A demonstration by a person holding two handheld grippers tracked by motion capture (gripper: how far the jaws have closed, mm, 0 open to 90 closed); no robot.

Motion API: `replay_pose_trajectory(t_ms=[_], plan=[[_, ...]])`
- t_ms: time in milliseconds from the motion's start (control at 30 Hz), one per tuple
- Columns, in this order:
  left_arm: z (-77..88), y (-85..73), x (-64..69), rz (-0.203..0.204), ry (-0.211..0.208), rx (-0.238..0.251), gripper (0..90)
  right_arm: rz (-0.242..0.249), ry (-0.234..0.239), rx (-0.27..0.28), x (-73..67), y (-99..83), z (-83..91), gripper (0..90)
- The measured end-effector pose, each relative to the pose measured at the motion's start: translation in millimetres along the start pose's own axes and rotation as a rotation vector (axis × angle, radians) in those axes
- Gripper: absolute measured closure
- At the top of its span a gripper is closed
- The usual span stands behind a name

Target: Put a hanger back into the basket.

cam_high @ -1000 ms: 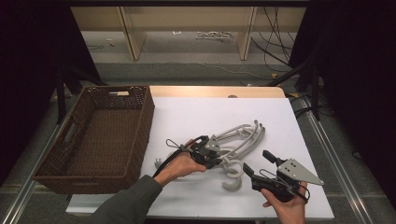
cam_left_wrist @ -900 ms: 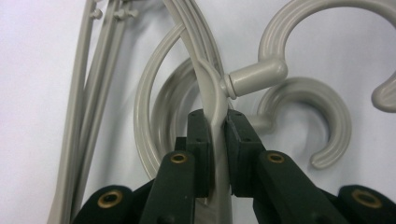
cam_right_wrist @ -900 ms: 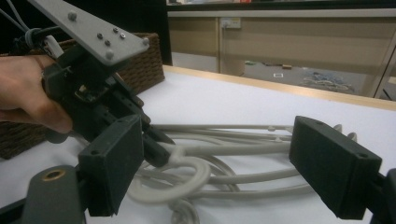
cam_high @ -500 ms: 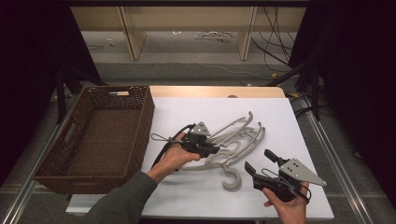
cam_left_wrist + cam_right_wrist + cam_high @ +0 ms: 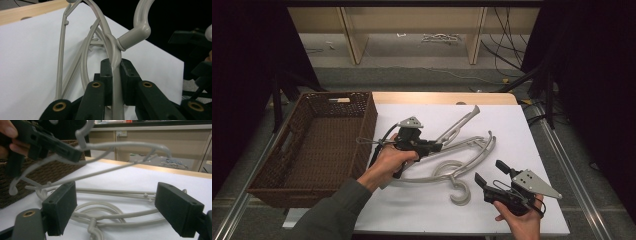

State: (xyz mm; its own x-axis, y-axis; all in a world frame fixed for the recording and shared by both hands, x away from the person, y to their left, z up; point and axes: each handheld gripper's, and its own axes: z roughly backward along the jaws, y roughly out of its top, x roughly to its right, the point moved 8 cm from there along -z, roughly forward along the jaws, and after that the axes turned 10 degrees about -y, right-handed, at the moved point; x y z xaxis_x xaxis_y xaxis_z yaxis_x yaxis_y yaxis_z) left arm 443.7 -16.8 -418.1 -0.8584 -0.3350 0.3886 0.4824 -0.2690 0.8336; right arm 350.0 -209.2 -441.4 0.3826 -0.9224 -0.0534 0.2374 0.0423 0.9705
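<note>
While our left gripper (image 5: 432,147) is clamped on the raised hanger (image 5: 460,131), its long axis slanting away from the basket (image 5: 319,145) lying to its left, our right gripper (image 5: 494,176) waits, jaws apart, over the worktop (image 5: 412,210).

**Lab-style recording bay, not a home**

Looks like a research or test space set up for filming. A white-covered table (image 5: 512,125) with a bare wooden edge, boxed in by metal rails (image 5: 572,170) and black curtains (image 5: 592,75) on both sides. Beyond it, a plain concrete floor (image 5: 412,52) strewn with loose cables (image 5: 507,47), plus unfinished plywood shelving (image 5: 349,30). Handheld grippers with cameras and trailing wires, as in the left gripper (image 5: 434,146), fit a data-collection rig.
</note>
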Motion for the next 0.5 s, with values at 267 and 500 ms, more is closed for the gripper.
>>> replay_pose_trajectory(t_ms=[267, 500], plan=[[32.0, 19.9, 12.6, 0.024, -0.015, 0.039, 81.3, -0.001, 0.007, -0.003, -0.6, -0.6, -0.3, 18.9], [67.8, 36.0, 24.2, -0.002, 0.007, 0.059, 81.3, 0.003, -0.002, -0.006, 0.0, -1.0, -0.1, 18.9]])
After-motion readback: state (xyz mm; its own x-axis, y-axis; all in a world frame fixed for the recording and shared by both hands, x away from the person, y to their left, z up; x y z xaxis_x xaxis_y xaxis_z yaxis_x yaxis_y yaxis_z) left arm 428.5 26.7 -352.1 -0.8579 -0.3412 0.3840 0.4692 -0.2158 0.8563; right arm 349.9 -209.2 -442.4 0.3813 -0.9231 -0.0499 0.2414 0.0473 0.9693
